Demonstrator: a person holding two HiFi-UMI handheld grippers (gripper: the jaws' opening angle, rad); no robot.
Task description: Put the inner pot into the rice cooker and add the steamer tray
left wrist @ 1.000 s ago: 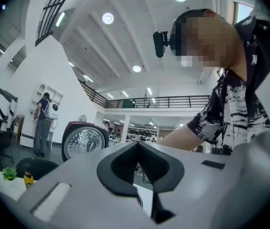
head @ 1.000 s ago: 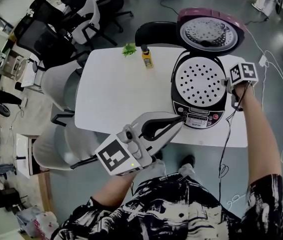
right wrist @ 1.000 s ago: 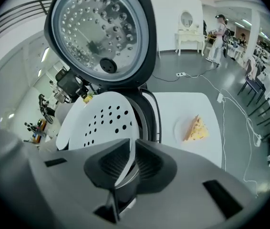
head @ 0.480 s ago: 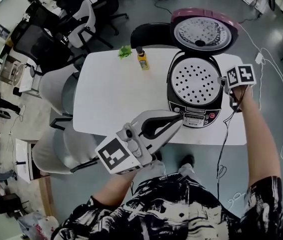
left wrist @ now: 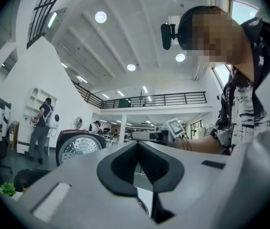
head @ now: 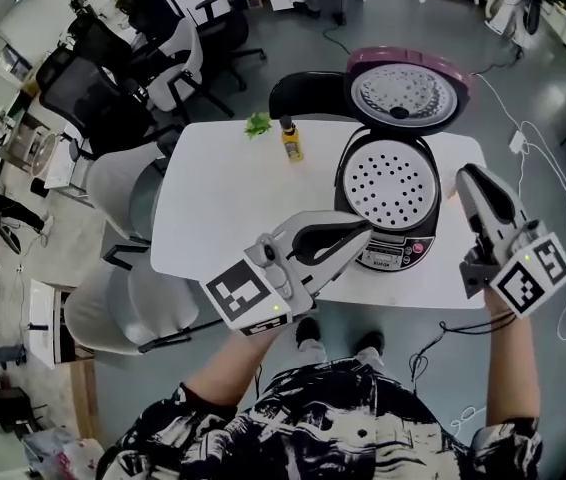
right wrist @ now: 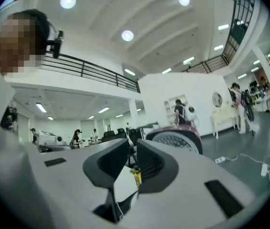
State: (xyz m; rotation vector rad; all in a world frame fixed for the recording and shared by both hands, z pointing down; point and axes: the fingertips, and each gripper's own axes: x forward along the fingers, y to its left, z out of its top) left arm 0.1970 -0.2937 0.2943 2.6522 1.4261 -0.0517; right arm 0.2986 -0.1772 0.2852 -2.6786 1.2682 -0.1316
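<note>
The black rice cooker (head: 388, 218) stands on the white table (head: 223, 198) with its purple lid (head: 406, 83) thrown back. A white perforated steamer tray (head: 391, 183) lies in its mouth and hides the inner pot beneath. My left gripper (head: 361, 231) hovers at the cooker's near left, jaws shut and empty; in the left gripper view its tips (left wrist: 137, 144) meet. My right gripper (head: 466, 175) is held high to the right of the cooker, apart from it. Its jaws (right wrist: 132, 149) are closing, with a narrow slit and nothing between them.
A yellow bottle (head: 292, 140) and a green leafy sprig (head: 258, 124) sit at the table's far edge. A black chair (head: 303, 68) stands behind the table and grey chairs (head: 118, 178) to its left. Cables (head: 553, 148) trail over the floor on the right.
My right gripper has come away from the cooker's right side, risen high and swung level. The left gripper has lifted slightly.
</note>
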